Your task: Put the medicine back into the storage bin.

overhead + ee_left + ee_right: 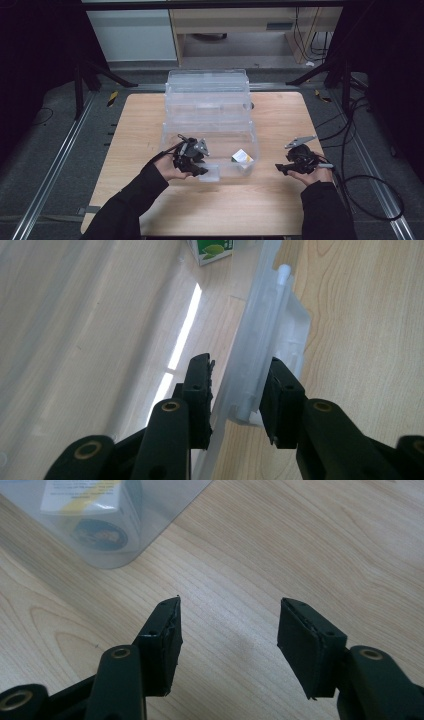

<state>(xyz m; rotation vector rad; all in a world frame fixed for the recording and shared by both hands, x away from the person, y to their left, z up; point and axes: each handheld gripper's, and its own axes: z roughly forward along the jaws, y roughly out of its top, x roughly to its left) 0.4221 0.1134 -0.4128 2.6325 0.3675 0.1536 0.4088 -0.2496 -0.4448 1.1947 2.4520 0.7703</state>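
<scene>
A clear plastic box [210, 107] with stepped tiers stands in the middle of the wooden table [150, 120]. A small green and white carton [242, 157] lies inside its front tier, also seen as the carton [212, 251] in the left gripper view and the carton [95, 510] through the clear wall in the right gripper view. My left gripper [200, 170] is at the front wall, and the left gripper [237, 390] has its jaws shut on the clear front latch [265, 340]. My right gripper [280, 168] rests to the right of the box; the right gripper [227, 630] is open over bare wood.
The table's front edge lies close below both hands. A black cable [370, 180] trails off the right side onto the grey floor. Black frame legs [80, 90] stand at the far corners of the table.
</scene>
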